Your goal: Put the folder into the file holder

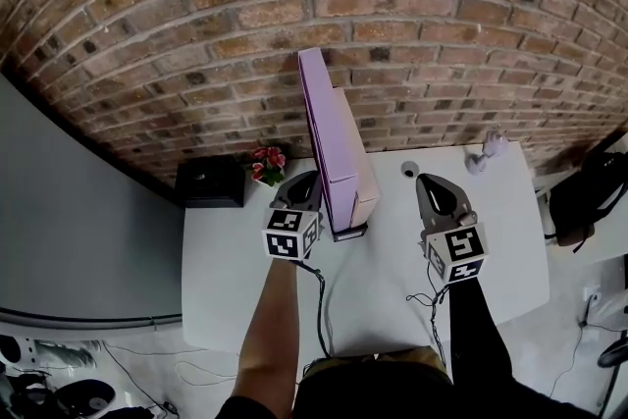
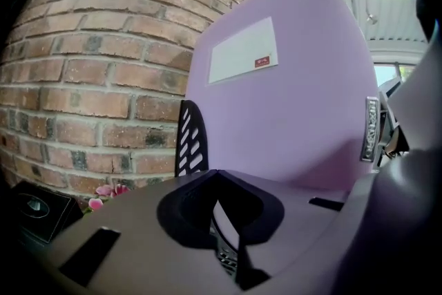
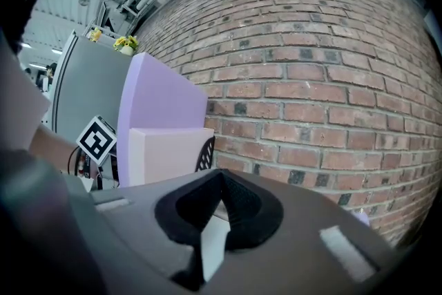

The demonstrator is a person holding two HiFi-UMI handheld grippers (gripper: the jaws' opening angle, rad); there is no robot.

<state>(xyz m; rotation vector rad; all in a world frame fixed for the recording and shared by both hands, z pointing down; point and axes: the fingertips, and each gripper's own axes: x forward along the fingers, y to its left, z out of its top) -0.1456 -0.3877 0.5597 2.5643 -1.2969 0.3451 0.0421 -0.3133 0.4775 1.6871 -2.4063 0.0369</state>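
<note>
Left gripper (image 1: 306,182): jaws pressed together with nothing between them, tip just beside the near lower edge of the purple folder (image 1: 319,128); closed like this, it probably serves as a blunt pusher or steadying stop rather than a clamp. Right gripper (image 1: 428,183): jaws also together and empty, hovering over the bare white table (image 1: 392,280), apart from the folder on its other side. The folder stands upright on its long edge in the black file holder (image 1: 350,232), flat against a paler folder (image 1: 355,174) that seems to brace it. The holder's mesh end wall shows past the folder in the left gripper view. Judgement: folder looks seated, task near done. Beyond: pink flowers (image 1: 267,162), a black box (image 1: 211,182), then the brick wall (image 1: 392,34).
</note>
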